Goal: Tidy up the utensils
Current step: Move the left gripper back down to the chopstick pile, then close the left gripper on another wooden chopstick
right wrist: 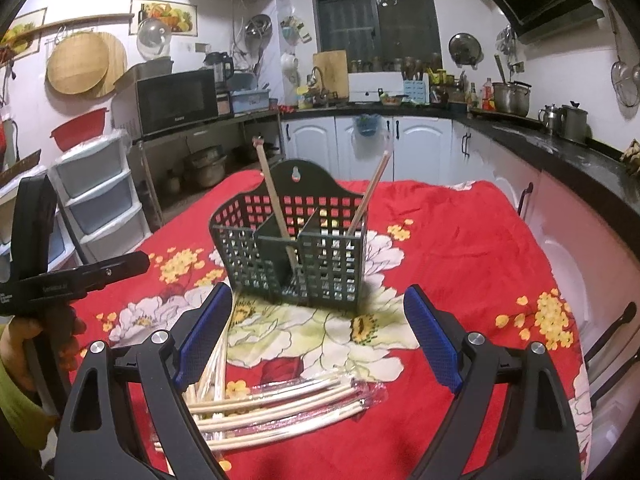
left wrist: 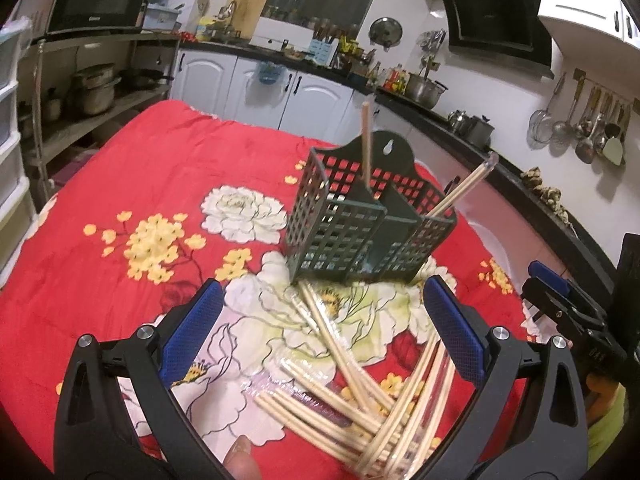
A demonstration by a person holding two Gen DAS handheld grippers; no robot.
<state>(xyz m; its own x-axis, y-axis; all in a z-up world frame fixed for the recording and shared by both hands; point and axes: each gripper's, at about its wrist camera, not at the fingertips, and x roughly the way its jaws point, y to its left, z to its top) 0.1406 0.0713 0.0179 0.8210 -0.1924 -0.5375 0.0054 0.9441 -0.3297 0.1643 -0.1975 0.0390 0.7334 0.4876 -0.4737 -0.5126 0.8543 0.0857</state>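
While two wrapped chopstick pairs (right wrist: 280, 216) already stand in the dark green slotted holder (right wrist: 292, 256) at the middle of the red floral tablecloth (right wrist: 460, 240), one in a left compartment and one at the right end, most of the job looks undone. A loose heap of wrapped chopsticks (left wrist: 360, 396) lies on the near side of the holder. The left gripper (left wrist: 332, 340) and right gripper (right wrist: 316, 344) both gape wide above that heap, gripping nothing.

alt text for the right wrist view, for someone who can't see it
An open right gripper hovers over wrapped chopsticks lying on a red floral cloth. Beyond stands a dark green utensil caddy with two chopstick packs upright in it, kitchen behind.
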